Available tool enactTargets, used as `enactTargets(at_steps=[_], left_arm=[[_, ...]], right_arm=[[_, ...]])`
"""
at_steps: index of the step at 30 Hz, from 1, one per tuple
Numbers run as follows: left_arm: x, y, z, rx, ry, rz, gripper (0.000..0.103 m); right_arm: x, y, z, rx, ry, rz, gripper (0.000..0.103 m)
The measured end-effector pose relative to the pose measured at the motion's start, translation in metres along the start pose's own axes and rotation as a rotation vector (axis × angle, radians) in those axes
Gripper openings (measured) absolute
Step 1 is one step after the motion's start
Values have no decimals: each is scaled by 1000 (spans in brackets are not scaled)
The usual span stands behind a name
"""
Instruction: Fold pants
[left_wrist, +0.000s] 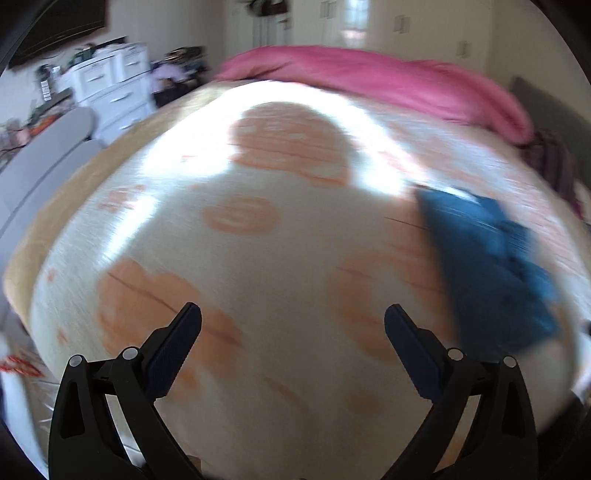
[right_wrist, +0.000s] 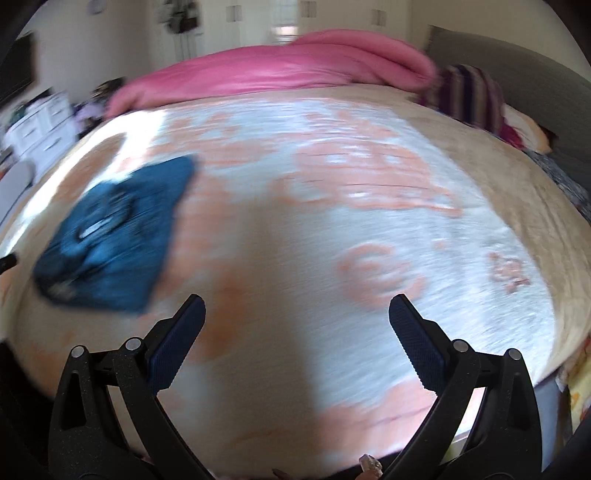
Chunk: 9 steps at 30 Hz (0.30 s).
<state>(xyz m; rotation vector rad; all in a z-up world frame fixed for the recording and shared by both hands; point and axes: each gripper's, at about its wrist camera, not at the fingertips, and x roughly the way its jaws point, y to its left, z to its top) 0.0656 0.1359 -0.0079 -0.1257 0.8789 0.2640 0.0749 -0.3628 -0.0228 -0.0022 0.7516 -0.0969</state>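
**Both claws empty, pants folded on the bed**

Your bed (right_wrist: 369, 236) fills both views, a pink quilt (right_wrist: 266, 74) heaped beyond. The pants (left_wrist: 491, 266) lie folded, right of your left claw (left_wrist: 293, 317) and left of your right claw (right_wrist: 297, 308). Both claws spread wide, gripping nothing

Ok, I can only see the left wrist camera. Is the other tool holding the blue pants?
Observer: No. The right tool is open, with nothing between its fingers, only the bedspread beyond them.
Operator: So where are the pants from that one?
Observer: The blue pants lie in a compact heap on the bed, off to its left and not touched by it.
Operator: Is there anything on them I can't see?
Observer: Yes, a small pale label shows on top, too blurred to read.
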Motion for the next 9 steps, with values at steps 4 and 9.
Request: enactTargets(at_steps=[4, 9], left_arm=[[54, 51, 45, -54, 36, 106, 99], [118, 96, 87, -121, 83, 155, 99]], right_arm=[[34, -72, 29, 87, 7, -164, 94], [94, -169, 73, 280, 62, -273, 94]])
